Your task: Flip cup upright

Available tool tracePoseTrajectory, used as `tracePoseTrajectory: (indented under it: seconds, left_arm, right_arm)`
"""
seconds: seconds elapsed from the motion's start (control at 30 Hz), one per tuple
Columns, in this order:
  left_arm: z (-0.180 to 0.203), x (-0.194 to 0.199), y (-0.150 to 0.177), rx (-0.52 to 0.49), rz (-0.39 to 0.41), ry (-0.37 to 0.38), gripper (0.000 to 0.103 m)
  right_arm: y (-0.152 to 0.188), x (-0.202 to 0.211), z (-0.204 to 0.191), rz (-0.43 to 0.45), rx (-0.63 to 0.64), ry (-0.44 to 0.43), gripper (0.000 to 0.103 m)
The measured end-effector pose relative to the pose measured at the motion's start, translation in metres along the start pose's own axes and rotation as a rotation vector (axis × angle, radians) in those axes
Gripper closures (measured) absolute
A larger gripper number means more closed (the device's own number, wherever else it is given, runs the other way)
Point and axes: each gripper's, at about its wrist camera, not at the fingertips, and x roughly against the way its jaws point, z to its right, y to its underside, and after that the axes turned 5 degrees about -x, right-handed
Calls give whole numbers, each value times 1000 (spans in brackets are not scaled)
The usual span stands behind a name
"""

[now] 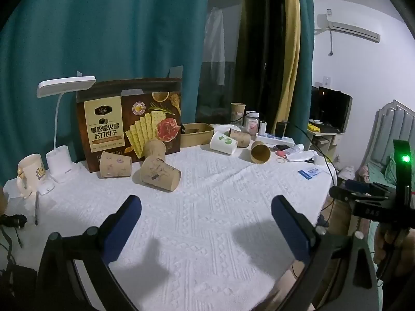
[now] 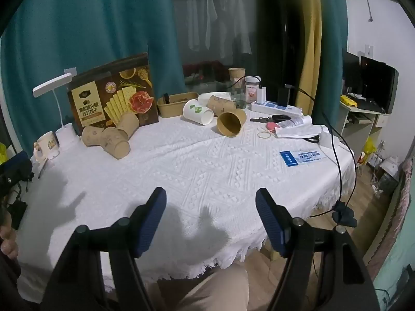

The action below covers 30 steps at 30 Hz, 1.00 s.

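The tall brown cracker box (image 1: 129,119) hides its lower front behind three tipped brown paper cups (image 1: 160,169). Small print on the blue-and-white card (image 2: 302,158) is too blurred to read.

I see six paper cups tipped over on the bench. Three brown printed cups (image 1: 160,173) cluster just in front of the cracker box, touching. Further right: white cup with green dots (image 2: 198,111), brown printed cup (image 2: 222,103) behind it, plain kraft cup (image 2: 230,123) mouth toward me.
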Motion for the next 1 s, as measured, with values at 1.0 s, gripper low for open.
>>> tracePoseTrajectory:
  seconds: [1.0]
  left_arm:
    - [-3,2,-7,-11,28,9,3]
  right_arm:
    - [-1,3,0,0,13,10,34]
